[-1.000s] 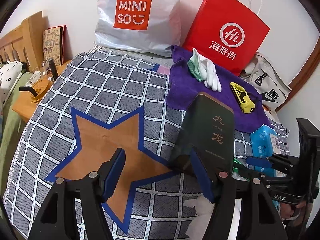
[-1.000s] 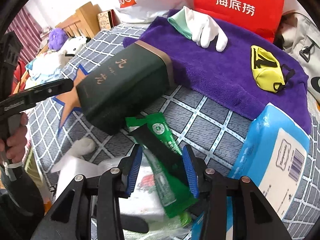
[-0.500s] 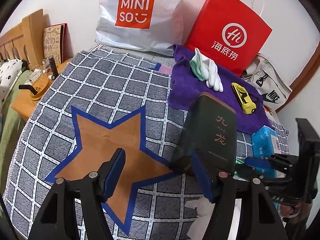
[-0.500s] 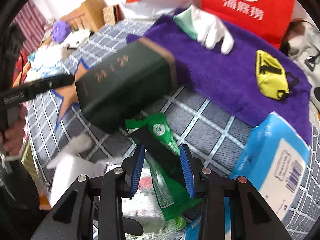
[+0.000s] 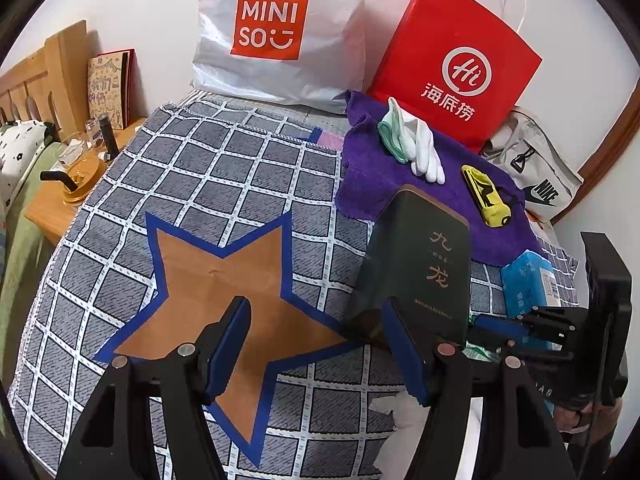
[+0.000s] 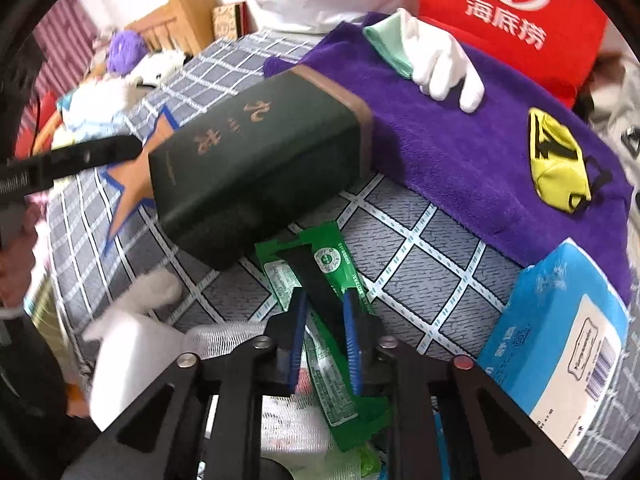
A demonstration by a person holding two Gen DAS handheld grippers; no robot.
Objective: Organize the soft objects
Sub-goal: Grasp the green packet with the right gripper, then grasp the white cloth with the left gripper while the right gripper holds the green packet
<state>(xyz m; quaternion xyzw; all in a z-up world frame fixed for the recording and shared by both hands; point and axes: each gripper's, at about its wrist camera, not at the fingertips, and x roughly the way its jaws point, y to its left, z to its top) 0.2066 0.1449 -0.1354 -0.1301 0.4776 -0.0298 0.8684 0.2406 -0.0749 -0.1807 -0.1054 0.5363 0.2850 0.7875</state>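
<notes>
Soft items are laid on a purple fleece towel [image 5: 376, 184]: a white fabric glove [image 5: 424, 148] over a mint cloth [image 5: 390, 136], and a yellow pouch [image 5: 486, 194] with black markings. Behind the towel stand a red paper bag [image 5: 452, 64] printed "Hi 海底捞", a grey plastic bag [image 5: 276, 28] printed "MINISO" and a canvas bag [image 5: 540, 172] marked "NIKE". A dark green rectangular box [image 6: 256, 160] with gold characters lies on the grey checked cloth [image 5: 224, 176], beside a brown star [image 5: 224, 296] edged in blue. The left tool [image 5: 316, 352] is held wide open with nothing between its fingers. The right tool [image 6: 326, 344] is nearly closed around a black strip lying over glossy green sachets [image 6: 340, 276]. A blue tissue pack [image 6: 560, 328] lies to the right.
</notes>
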